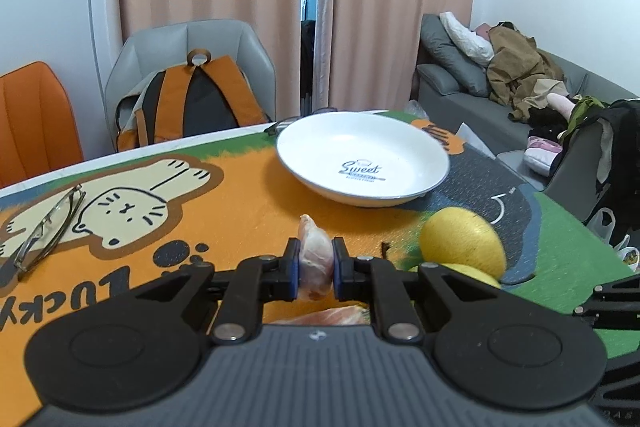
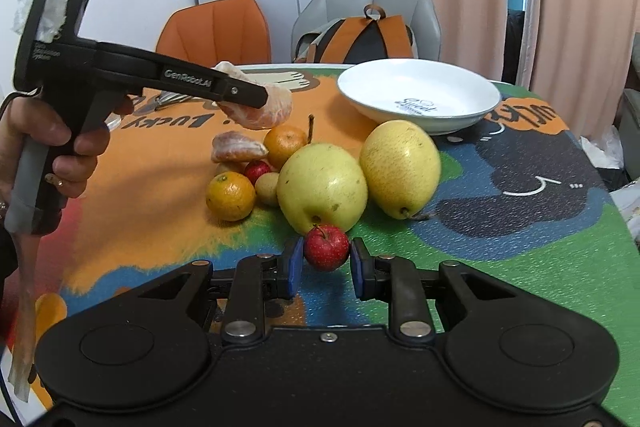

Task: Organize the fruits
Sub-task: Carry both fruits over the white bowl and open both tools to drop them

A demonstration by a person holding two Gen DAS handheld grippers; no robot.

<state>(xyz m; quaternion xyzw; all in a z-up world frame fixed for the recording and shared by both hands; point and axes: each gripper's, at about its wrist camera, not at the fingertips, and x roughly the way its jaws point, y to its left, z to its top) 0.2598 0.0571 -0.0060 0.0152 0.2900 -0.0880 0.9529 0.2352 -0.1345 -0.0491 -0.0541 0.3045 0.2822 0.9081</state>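
My left gripper (image 1: 316, 267) is shut on a peeled mandarin piece (image 1: 314, 247), held a little above the table; the right wrist view shows the same piece (image 2: 268, 111) raised over the fruit pile. My right gripper (image 2: 326, 261) sits low at the near side of the pile, shut on a small red fruit (image 2: 326, 247) that rests on the mat. Behind it lie two big yellow pears (image 2: 322, 187) (image 2: 400, 167), two mandarins (image 2: 231, 195) (image 2: 286, 145), another peeled piece (image 2: 238, 147) and two more small fruits (image 2: 258, 171). A white plate (image 2: 460, 95) (image 1: 320, 147) stands behind the pile with nothing in it.
A colourful cartoon mat (image 1: 240, 195) covers the table. Folded glasses (image 1: 48, 227) lie on it at the left. Beyond the far edge stand an orange chair (image 2: 216, 27) and a grey chair with a backpack (image 1: 192, 99). A sofa with clothes (image 1: 512, 75) is at the right.
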